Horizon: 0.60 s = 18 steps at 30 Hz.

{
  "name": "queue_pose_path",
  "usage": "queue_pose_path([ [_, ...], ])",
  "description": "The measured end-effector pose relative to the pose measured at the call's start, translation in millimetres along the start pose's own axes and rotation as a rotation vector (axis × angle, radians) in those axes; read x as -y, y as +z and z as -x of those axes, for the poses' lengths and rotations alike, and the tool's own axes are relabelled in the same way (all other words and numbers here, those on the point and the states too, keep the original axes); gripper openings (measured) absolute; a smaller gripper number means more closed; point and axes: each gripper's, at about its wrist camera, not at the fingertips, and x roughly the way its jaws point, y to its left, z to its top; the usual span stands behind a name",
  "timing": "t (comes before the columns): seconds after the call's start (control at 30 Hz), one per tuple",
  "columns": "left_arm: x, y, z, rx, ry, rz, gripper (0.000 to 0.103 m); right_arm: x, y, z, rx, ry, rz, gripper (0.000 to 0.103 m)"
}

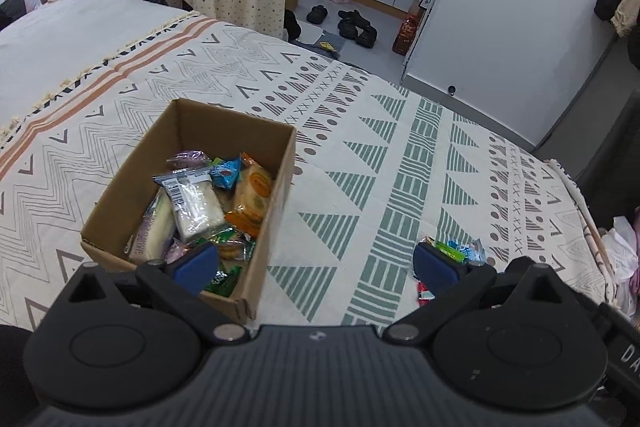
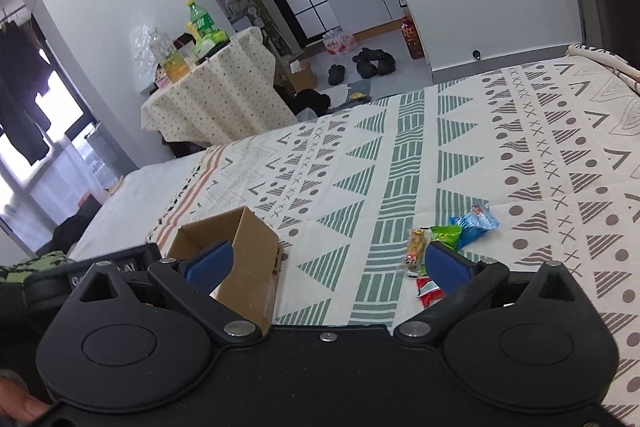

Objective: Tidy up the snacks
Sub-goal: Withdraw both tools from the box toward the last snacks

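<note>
**Both tools spread wide over the bed, box on one side, loose snacks on the other**

Left tool: fingers far apart, nothing between them. In the left wrist view its left pad sits over the near end of the cardboard box, lower left of centre. Box stands on the patterned bedspread, open top, roughly half full of wrapped snacks: a clear white pack on top, an orange pack against the right wall, a blue one behind it. The right pad is just beside a small cluster of loose snacks at lower right, well apart from the box.

Right tool: also wide apart, holding nothing. In the right wrist view the box is at lower left, partly behind the left pad. Loose snacks lie on the bedspread right of centre: a blue pack, a green pack touching it, a yellow stick pack next to that, a red pack lowest, half hidden by the right pad. All four lie just ahead of or beside that pad; contact unclear.
</note>
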Motion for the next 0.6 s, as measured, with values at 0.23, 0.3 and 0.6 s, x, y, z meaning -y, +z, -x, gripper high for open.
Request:
queue_pose_path([
  [0.23,17.3,-7.8,-2.0,-0.002,0.018,0.002,0.103,24.9,0.5,10.1,0.010,-0.001,-0.037,0.103],
  [0.3,22.2,-10.0,-3.7,-0.009,0.023,0.005,0.103,31.7,1.4,12.8,0.006,0.001,-0.039,0.103],
  [0.6,47.5,-18.0,-16.3,-0.032,0.021,-0.030,0.103,72.8,11.6,28.1,0.037,-0.026,-0.107,0.103],
])
